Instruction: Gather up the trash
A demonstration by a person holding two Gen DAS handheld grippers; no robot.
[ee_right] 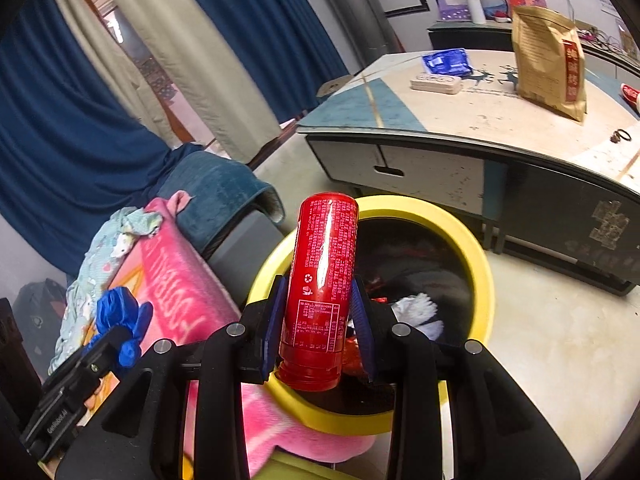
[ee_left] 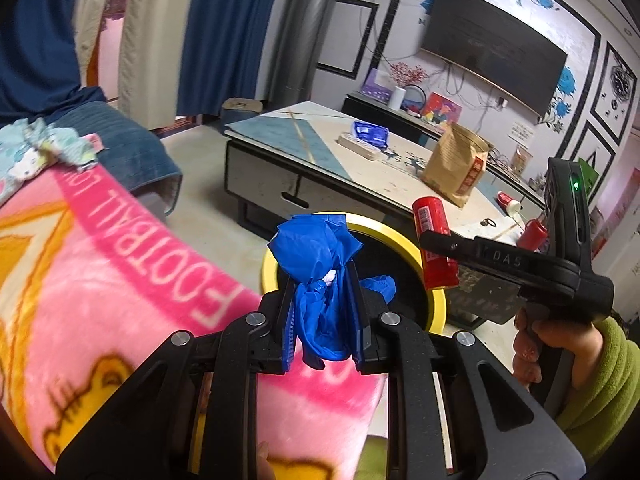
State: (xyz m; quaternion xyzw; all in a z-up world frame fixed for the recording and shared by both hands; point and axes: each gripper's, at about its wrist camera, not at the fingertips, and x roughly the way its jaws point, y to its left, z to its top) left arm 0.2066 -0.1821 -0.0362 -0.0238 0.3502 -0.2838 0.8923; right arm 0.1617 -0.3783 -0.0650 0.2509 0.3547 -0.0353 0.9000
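Pale floor runs under everything, with a pink blanket spread at my nine o'clock. Nearest me, my left gripper is clamped narrow on a crumpled blue plastic glove, its loose end bunched up above the fingers. My right gripper is closed on a red can, held nearly upright with its cap end down toward me; from the left view it sits at three o'clock, with my hand in a green sleeve on the handle. Both pieces hang over the yellow-rimmed trash bin, which stands at twelve o'clock and already holds white tissue against its dark lining. Beyond the bin, the low coffee table carries a brown paper bag and a blue packet. Farther off, blue and beige curtains hang at eleven o'clock.
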